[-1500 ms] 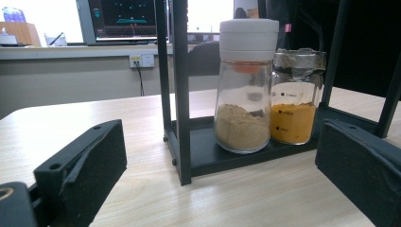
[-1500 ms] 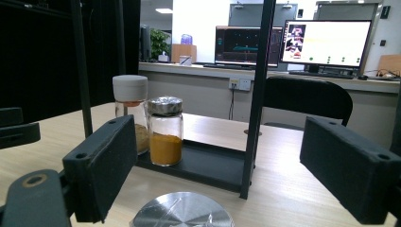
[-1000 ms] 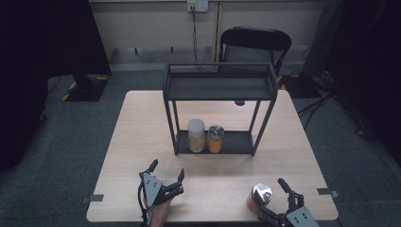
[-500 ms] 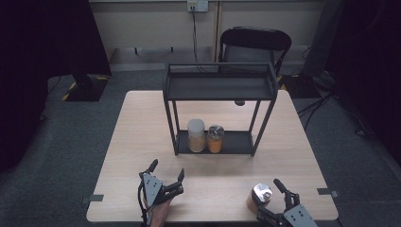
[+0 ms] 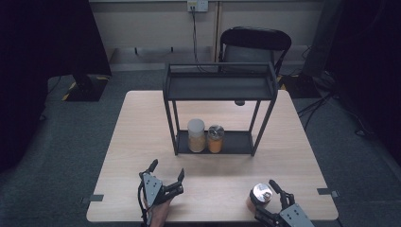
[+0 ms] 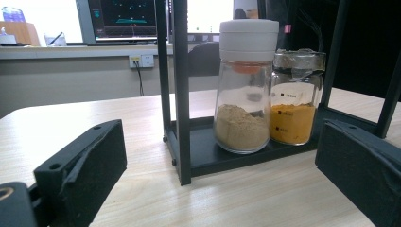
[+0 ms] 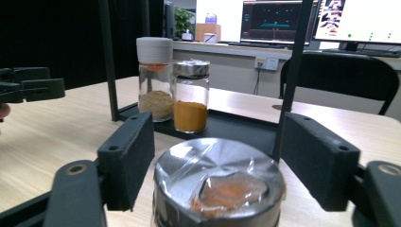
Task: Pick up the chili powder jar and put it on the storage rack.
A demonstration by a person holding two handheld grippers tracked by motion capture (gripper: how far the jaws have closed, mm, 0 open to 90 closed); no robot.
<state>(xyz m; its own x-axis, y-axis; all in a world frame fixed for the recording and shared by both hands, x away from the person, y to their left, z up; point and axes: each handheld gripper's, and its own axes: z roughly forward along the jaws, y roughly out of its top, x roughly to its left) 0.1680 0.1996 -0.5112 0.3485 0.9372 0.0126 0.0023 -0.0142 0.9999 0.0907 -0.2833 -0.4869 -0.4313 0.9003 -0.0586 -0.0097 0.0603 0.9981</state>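
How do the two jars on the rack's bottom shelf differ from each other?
The white-capped jar is taller than the silver-lidded jar. The white-capped jar has a thick white plastic cap; the silver-lidded jar has a shiny metal lid. The white-capped jar holds tan powder, the silver-lidded jar bright orange-yellow powder. Both are clear glass, stand upright side by side on the rack, and are partly filled.

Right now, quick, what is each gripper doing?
Left gripper: open, holding nothing.
Right gripper: jaws have just been closing around the jar, pads not touching it yet, so open.
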